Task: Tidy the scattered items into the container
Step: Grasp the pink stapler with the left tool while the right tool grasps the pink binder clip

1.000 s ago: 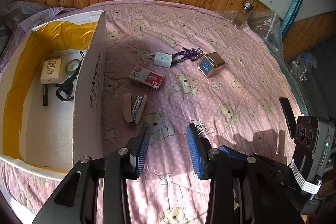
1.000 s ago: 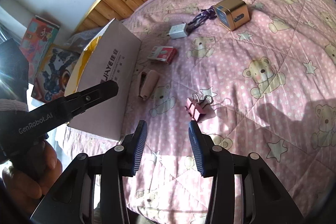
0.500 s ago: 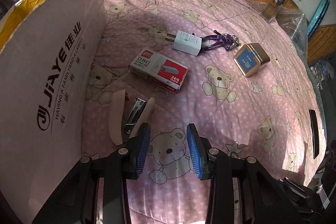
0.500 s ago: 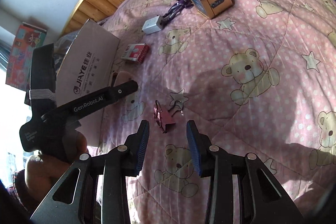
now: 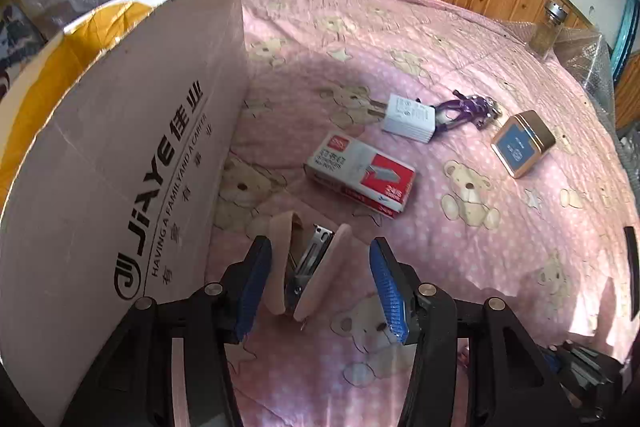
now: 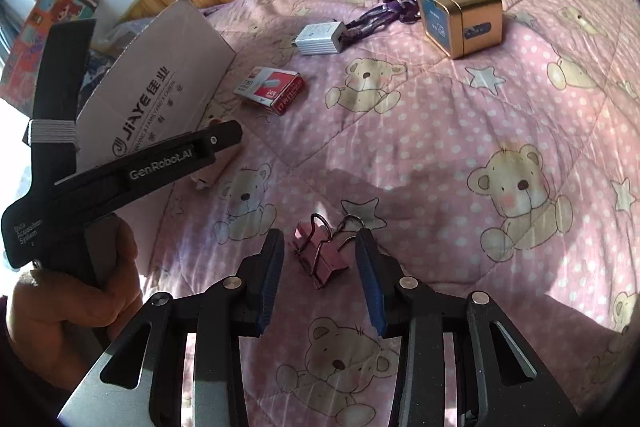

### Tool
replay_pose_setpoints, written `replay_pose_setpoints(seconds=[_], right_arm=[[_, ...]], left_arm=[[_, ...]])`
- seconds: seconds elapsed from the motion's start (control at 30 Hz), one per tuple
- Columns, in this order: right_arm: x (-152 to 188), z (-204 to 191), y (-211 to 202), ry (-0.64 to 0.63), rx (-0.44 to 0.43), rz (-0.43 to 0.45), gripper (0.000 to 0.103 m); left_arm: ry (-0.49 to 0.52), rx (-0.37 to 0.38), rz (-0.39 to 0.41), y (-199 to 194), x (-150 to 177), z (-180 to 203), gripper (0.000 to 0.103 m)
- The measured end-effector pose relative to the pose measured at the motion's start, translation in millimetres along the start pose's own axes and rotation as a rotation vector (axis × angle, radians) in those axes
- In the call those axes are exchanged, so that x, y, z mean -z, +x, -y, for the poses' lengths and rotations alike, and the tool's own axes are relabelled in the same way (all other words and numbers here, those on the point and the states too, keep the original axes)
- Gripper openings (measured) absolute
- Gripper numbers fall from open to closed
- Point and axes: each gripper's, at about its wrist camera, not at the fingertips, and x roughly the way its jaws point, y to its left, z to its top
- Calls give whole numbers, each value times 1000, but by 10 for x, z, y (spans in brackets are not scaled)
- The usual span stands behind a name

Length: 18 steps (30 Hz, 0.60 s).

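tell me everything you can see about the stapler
The stapler is small, with a pale pink plastic body and a shiny metal magazine. It lies on the pink quilt, hinged open in a V, close beside the cardboard box. The open left gripper straddles it, not yet closed.

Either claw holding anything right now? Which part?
Nothing held. Left claw open around the stapler; right claw open around the binder clip.

R gripper [image 6: 320, 275] wide open w/ the pink binder clip [image 6: 319, 254] sitting between its fingers on the bear quilt [image 6: 460, 131]. Left side: a hand [image 6: 76, 291] holds the other gripper [image 6: 224, 139] over the stapler [image 6: 208, 175], next to the cardboard box [image 6: 160, 91].
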Motion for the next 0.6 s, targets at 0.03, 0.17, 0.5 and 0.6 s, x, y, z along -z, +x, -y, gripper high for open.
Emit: replay_pose_setpoints(seconds=[0.03,0.17,0.5,0.6], right_arm=[[-2,-18,13,-15,9,5,40],[-8,-43,53,-53,49,20,31],[-35,56,-61,0,25,47,10],[-12,166,-105,72,-14,47,9]], left_arm=[[-19,19,-29,79,11,-28,54],[-33,55,-31,132,76,-85,53],[31,153,-12,-69,134,110,43],[48,176,-4,-161,154,176,43]])
